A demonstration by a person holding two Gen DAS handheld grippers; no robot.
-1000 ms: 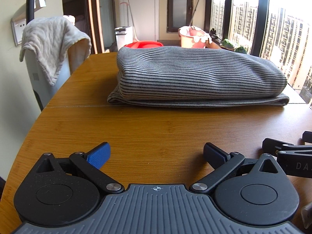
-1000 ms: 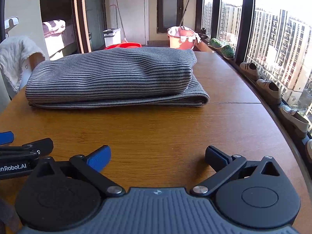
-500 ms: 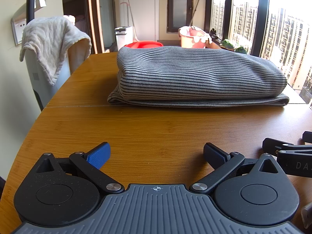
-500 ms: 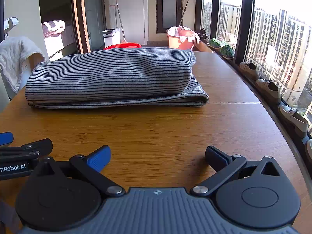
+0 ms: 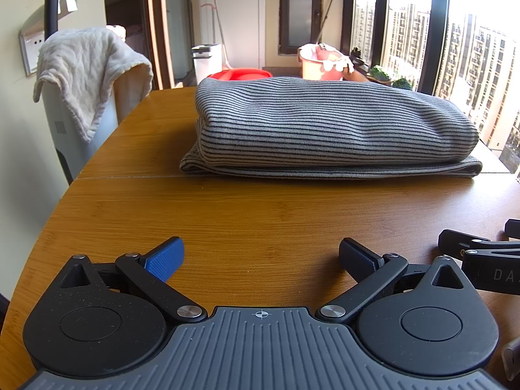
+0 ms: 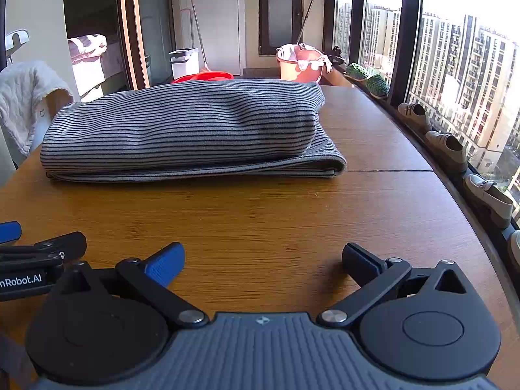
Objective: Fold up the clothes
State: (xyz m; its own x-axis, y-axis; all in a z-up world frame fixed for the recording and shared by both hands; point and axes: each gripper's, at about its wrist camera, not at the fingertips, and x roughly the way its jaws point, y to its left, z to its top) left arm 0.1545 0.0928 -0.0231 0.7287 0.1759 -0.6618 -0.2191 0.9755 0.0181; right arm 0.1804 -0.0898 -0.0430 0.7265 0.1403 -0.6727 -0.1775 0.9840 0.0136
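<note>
Folded grey black-striped knit garment (image 5: 328,130) lies mid-bench (image 5: 260,214), unmoved over the past second; left tongs (image 5: 261,258) and right tongs (image 6: 263,260) rest wide open, empty, well apart from it — folding apparently complete.

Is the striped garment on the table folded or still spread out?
Folded. The striped garment sits as a compact stacked bundle on the wooden table, with layered edges along its near side. Both grippers are open and apart from it.
</note>
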